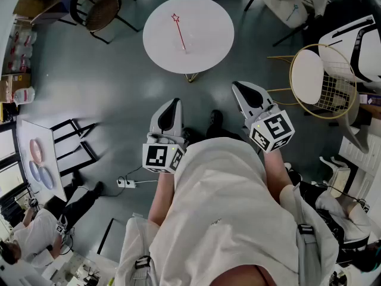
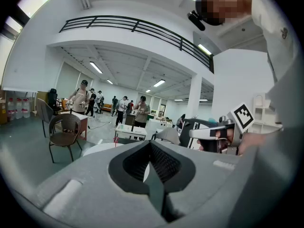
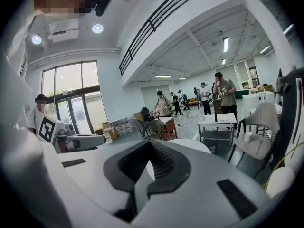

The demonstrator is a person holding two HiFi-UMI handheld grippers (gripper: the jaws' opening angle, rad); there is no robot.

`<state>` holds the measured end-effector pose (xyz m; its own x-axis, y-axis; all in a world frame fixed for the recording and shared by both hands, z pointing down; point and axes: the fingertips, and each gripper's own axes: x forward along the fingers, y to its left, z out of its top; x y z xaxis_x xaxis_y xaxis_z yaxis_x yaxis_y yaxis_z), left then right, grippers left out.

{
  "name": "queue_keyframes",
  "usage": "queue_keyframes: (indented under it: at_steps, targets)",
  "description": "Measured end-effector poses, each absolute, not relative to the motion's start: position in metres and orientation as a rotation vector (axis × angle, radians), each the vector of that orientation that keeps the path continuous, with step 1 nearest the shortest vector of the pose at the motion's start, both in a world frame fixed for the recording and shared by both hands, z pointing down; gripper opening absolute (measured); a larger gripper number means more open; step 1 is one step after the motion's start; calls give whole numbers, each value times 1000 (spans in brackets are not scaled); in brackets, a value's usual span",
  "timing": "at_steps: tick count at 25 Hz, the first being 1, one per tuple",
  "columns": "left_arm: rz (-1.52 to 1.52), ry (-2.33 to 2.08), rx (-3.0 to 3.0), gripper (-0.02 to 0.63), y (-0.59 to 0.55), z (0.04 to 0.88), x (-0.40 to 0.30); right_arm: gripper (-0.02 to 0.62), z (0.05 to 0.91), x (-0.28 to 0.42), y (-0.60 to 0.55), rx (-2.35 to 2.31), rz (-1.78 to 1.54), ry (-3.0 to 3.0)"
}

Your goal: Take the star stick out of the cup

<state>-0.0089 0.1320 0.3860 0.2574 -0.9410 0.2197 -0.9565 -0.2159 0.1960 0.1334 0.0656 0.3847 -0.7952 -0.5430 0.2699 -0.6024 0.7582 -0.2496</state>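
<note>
- Star stick (image 1: 180,33) stands on the round table (image 1: 208,40), foot near the middle. It leans, star end up and toward the far left.
- Left gripper (image 1: 174,103) and right gripper (image 1: 239,87): jaws together, empty, held near the torso, well apart from the table.
- Wicker chair (image 1: 98,5) is at the far left, wire chair (image 1: 321,76) at the right.
</note>
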Motion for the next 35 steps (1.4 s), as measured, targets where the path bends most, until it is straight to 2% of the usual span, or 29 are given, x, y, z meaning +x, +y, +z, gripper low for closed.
queue_keyframes:
  at_steps: [13, 19, 26, 35]
  targets:
    - [94, -1705, 2267, 9, 144, 391, 7, 6, 391, 137, 94, 907, 502, -2761]
    - [99, -1703, 2262, 9, 145, 395, 14, 6, 396, 145, 98, 897, 668, -2790]
    - [113, -1715, 2259, 9, 147, 393, 23, 6, 404, 152, 100, 866, 678, -2783]
    - [97, -1731, 2229, 9, 151, 394, 11, 6, 404, 135, 102, 821, 667, -2777]
